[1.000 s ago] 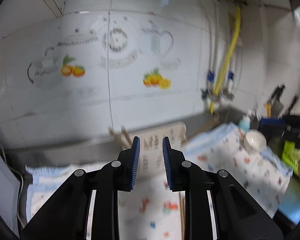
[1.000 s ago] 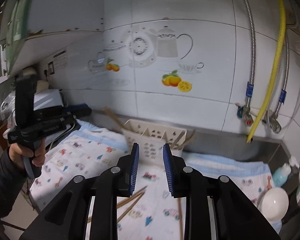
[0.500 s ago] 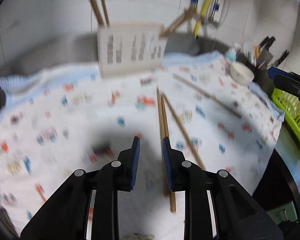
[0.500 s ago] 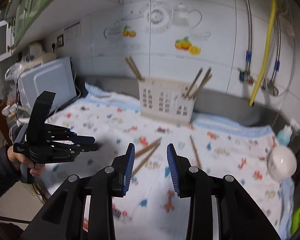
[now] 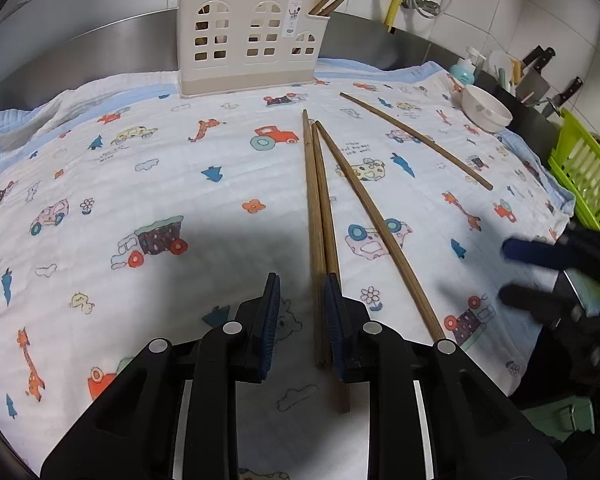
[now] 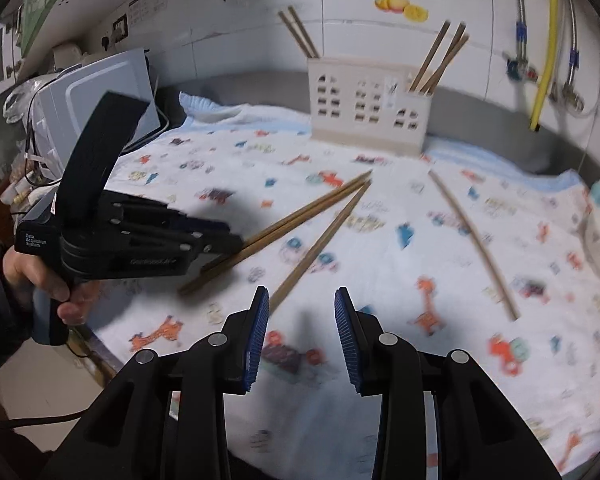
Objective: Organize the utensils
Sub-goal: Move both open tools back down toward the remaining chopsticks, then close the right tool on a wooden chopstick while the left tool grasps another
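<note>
Several wooden chopsticks lie on a printed cloth (image 5: 140,184). A touching pair (image 5: 318,208) runs toward my left gripper (image 5: 300,312), which is open, low over the cloth, with the pair's near ends between its jaws. A third chopstick (image 5: 376,224) lies just right of them, a fourth (image 5: 416,140) farther right. A cream utensil holder (image 5: 248,44) stands at the back with chopsticks in both end compartments. My right gripper (image 6: 302,340) is open and empty above the cloth's front edge; the third chopstick (image 6: 320,240) lies ahead of it. The left gripper also shows in the right wrist view (image 6: 224,240).
A white bowl (image 5: 486,110), a soap bottle (image 5: 464,70) and knives (image 5: 534,80) sit at the right. A green rack (image 5: 584,176) stands at the far right. A microwave (image 6: 96,108) stands left of the cloth. Steel backsplash and pipes line the wall.
Both grippers tilted down from facing the wall to the cloth. The left gripper dropped onto the near ends of the chopstick pair. The right gripper's jaws opened wider.
</note>
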`<action>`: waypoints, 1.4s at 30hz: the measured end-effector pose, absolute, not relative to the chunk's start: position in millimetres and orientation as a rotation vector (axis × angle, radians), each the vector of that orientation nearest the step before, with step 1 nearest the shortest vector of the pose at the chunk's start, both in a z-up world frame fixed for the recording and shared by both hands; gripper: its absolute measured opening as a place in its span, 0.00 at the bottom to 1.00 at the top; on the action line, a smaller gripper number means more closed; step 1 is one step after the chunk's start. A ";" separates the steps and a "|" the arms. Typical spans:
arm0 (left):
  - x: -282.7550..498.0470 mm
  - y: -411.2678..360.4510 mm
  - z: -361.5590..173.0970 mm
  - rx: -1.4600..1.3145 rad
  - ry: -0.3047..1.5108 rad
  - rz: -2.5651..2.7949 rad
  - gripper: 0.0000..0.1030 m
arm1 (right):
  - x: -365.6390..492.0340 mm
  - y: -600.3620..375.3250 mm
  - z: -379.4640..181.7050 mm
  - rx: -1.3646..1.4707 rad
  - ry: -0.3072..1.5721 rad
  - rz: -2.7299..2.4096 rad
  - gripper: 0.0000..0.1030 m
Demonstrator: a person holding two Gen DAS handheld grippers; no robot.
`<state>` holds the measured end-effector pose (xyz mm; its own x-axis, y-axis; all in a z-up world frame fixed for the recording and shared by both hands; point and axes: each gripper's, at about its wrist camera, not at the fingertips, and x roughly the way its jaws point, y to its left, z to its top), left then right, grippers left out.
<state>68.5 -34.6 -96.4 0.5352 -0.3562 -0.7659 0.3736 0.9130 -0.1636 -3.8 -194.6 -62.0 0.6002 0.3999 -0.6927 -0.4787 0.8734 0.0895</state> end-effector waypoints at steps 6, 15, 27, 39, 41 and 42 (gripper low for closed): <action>64.0 -43.0 -95.2 0.088 0.883 -0.408 0.22 | -8.1 -177.0 -75.9 -0.104 0.799 0.524 0.33; 55.8 -51.8 -100.1 0.162 0.872 -0.386 0.22 | -8.8 -163.9 -92.5 -0.110 0.828 0.504 0.33; 78.8 -12.0 -97.7 0.048 0.882 -0.304 0.18 | -1.9 -179.0 -97.7 -0.077 0.817 0.438 0.21; 76.1 -27.9 -100.6 0.048 0.878 -0.378 0.17 | 10.4 -180.2 -98.5 -0.007 0.815 0.379 0.10; 77.0 -29.0 -99.9 0.050 0.886 -0.369 0.16 | 8.5 -182.8 -97.5 -0.011 0.812 0.371 0.09; 77.1 -29.8 -99.7 0.053 0.884 -0.358 0.13 | 7.3 -185.6 -95.8 -0.014 0.806 0.366 0.09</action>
